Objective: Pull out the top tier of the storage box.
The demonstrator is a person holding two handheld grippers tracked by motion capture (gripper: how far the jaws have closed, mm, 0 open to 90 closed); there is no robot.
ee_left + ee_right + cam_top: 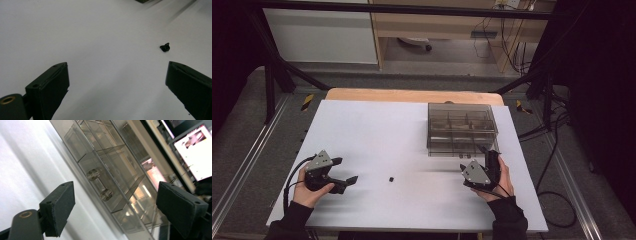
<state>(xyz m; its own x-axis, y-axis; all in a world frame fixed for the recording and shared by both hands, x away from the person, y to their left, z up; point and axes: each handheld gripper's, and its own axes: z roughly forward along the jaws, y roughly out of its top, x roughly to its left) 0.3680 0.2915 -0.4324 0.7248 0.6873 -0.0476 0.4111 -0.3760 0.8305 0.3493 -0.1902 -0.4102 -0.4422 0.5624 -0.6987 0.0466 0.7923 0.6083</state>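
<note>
1. High view: the clear drawer box (461, 129) stands at the right of the tabletop (377, 130), with the right tongs (481, 159) just before it. The small black part (391, 178) lies mid-tabletop, right of the left tongs (344, 171).
2. Left gripper view: the tongs gape empty, and the part (165, 47) sits off-centre, so closing here would likely miss it.
3. Right gripper view: the tongs (115, 211) stand wide and hold nothing. The handle (99, 185) shows tilted, so a skewed grip could slip or shove the box.
</note>
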